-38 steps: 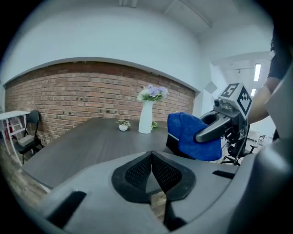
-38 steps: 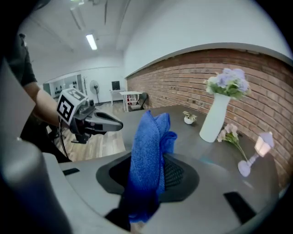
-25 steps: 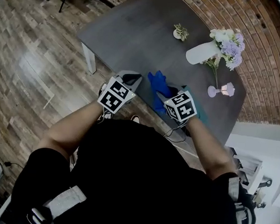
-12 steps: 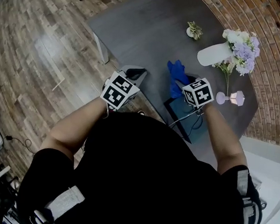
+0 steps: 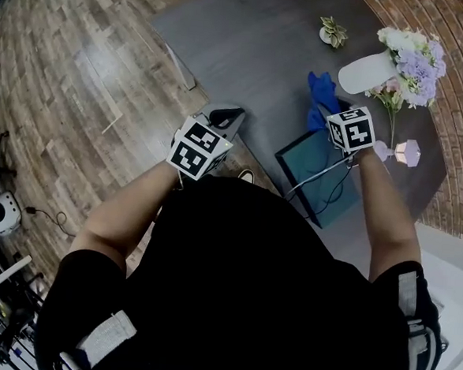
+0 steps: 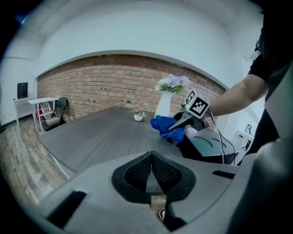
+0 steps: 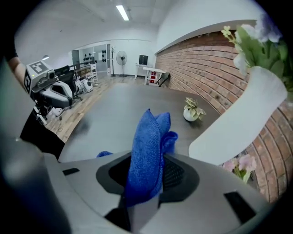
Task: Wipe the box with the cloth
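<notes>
A dark box with a teal top (image 5: 319, 178) lies near the table's front edge, right of centre in the head view; it also shows in the left gripper view as the box (image 6: 215, 145). My right gripper (image 5: 325, 114) is shut on a blue cloth (image 5: 320, 95), held just past the box's far end. That cloth (image 7: 147, 153) bunches up between the jaws in the right gripper view. My left gripper (image 5: 224, 118) is shut with nothing in it, over the table's front edge, left of the box.
On the grey table (image 5: 248, 55) stand a white vase of flowers (image 5: 374, 70), a small potted plant (image 5: 333, 31) and a pink lamp (image 5: 408, 151). A brick wall (image 5: 459, 93) runs behind. A cable (image 5: 327, 179) trails over the box.
My right gripper with the blue cloth has moved away from me, past the box's far end, so the teal top now shows. The left gripper has stayed about where it was.
</notes>
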### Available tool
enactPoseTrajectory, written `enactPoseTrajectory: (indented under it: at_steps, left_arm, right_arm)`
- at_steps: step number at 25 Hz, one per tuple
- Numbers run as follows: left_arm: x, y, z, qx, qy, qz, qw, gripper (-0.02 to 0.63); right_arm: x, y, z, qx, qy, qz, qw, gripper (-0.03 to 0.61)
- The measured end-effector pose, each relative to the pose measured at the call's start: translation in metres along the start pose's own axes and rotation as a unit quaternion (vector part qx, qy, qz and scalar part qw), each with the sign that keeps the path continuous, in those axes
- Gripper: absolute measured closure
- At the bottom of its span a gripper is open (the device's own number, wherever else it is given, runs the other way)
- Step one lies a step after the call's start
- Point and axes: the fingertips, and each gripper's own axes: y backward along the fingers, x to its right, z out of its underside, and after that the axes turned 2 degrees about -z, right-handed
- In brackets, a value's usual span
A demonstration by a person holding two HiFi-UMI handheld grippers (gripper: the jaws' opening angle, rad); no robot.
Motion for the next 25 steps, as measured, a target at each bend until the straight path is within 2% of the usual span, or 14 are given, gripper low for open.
enactPoseTrajectory:
  at_steps: [4, 7, 11, 16, 19, 22, 25]
  left_arm:
    - [0.016, -0.010, -0.001, -0.007, -0.014, 0.020, 0.9997, 0.603]
    - [0.027, -0.020, 0.000, -0.019, -0.023, 0.042, 0.9987, 0.603]
    - [0.046, -0.039, -0.006, -0.020, -0.035, 0.082, 0.9958, 0.603]
    - [0.075, -0.065, -0.018, -0.023, -0.070, 0.138, 0.9877, 0.603]
    - [0.098, -0.077, -0.025, -0.028, -0.099, 0.177, 0.9789, 0.603]
    - [0.122, -0.083, -0.028, -0.033, -0.137, 0.229, 0.9632, 0.603]
    - [0.136, -0.087, -0.030, -0.037, -0.153, 0.260, 0.9528, 0.603]
  right_arm:
    - [0.019, 0.010, 0.013, 0.002, -0.003, 0.026, 1.000, 0.434]
    - [0.027, 0.021, 0.033, -0.008, -0.025, 0.039, 0.999, 0.434]
    - [0.029, 0.043, 0.077, -0.031, -0.054, 0.044, 0.997, 0.433]
    - [0.036, 0.081, 0.144, -0.053, -0.120, 0.063, 0.989, 0.433]
    - [0.040, 0.115, 0.197, -0.074, -0.176, 0.104, 0.976, 0.433]
    - [0.029, 0.152, 0.253, -0.087, -0.257, 0.154, 0.950, 0.433]
    - [0.014, 0.174, 0.284, -0.083, -0.328, 0.178, 0.924, 0.433]
